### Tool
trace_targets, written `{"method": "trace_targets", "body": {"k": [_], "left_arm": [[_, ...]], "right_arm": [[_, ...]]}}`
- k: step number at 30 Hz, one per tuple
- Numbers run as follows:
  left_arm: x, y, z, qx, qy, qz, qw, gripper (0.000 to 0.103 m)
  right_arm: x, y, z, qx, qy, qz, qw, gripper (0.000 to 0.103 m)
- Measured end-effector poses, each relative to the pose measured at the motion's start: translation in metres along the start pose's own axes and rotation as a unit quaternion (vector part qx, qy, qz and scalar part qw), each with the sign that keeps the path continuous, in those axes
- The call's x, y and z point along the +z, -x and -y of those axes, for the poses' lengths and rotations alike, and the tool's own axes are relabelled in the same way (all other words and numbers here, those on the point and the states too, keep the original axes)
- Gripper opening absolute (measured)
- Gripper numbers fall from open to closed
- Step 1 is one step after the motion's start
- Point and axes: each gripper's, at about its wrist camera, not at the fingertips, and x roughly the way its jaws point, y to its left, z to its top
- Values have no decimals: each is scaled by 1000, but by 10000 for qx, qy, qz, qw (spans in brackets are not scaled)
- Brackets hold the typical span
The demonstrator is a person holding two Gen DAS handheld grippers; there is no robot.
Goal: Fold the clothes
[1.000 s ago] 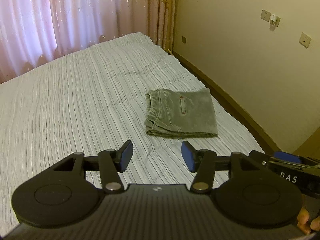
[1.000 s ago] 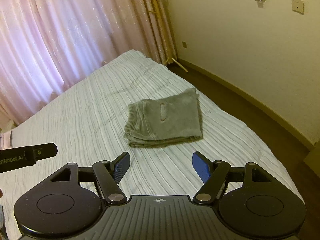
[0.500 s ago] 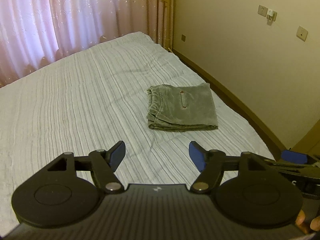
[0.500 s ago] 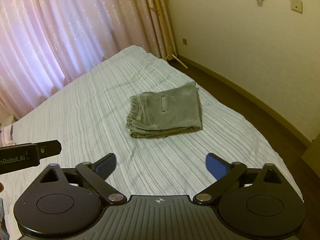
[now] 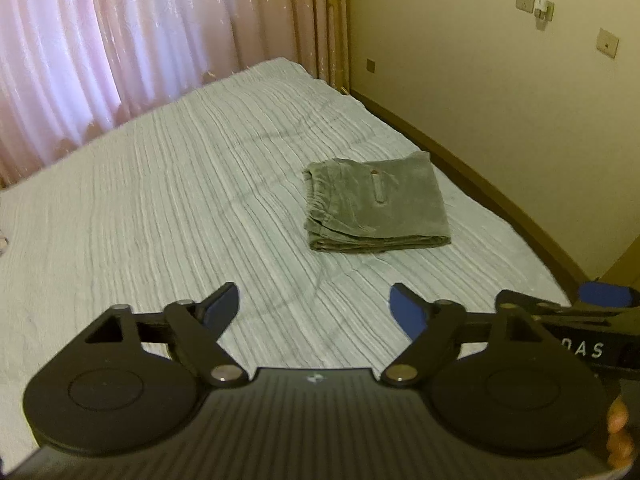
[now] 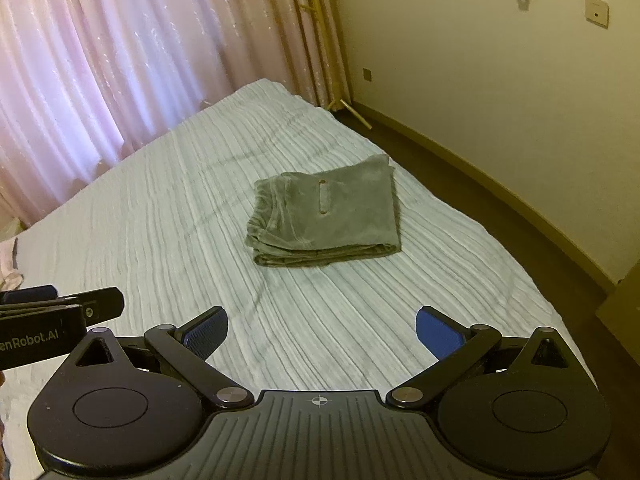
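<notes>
Folded grey-green trousers (image 5: 376,206) centre-right on striped bed (image 5: 160,208), left gripper (image 5: 314,310) jaws wide apart, empty, right gripper (image 6: 322,330) jaws wide apart, empty, both well short of trousers

Folded grey trousers (image 5: 376,204) on bed (image 5: 180,208)

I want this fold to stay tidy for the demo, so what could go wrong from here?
1. The folded grey garment lies close to the bed edge nearest the wall; a nudge might push it toward the floor.
2. Its stacked layers look loose at the near edge, so brushing them could undo the fold.
3. Both grippers, left and right, are empty with jaws open.
</notes>
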Motion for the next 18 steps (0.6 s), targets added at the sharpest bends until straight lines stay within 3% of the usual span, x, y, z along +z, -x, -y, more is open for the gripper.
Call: {"method": "trace_targets", "body": {"k": [18], "left_arm": [[6,-26,-18,148,89,-242,9996,86]], "right_arm": [[15,-41,-2,-90,44,-209,9997,102]]}}
